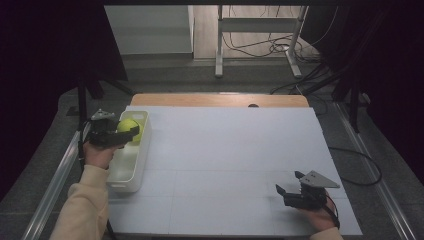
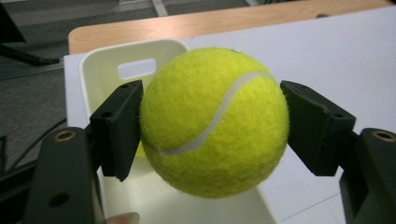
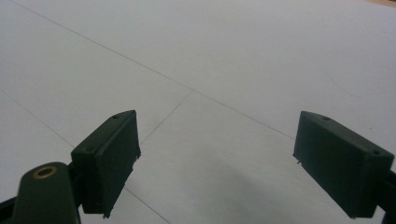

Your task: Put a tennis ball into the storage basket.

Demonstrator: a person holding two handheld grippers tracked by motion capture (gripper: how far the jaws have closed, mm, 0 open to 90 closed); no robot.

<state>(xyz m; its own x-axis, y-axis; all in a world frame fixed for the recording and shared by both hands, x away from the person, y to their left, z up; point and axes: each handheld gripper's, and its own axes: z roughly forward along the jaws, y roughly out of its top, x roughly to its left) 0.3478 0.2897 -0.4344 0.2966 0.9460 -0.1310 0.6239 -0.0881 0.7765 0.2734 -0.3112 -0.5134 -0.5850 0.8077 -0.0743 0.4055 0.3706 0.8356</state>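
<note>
A yellow-green tennis ball (image 2: 214, 122) sits between the black jaws of my left gripper (image 2: 212, 126), which press on both its sides. In the high view the ball (image 1: 129, 128) hangs over the far half of a white oblong bin (image 1: 131, 176) at the table's left edge, with my left gripper (image 1: 128, 134) shut on it. My right gripper (image 1: 289, 183) rests low near the front right of the white table top. Its jaws stand wide apart in the right gripper view (image 3: 219, 163) with nothing between them.
The bin's far wall with its handle slot (image 2: 136, 68) lies just behind the ball. A wooden table edge (image 1: 220, 99) runs along the far side. Metal stands and cables (image 1: 272, 47) are on the floor beyond, and rails flank the table.
</note>
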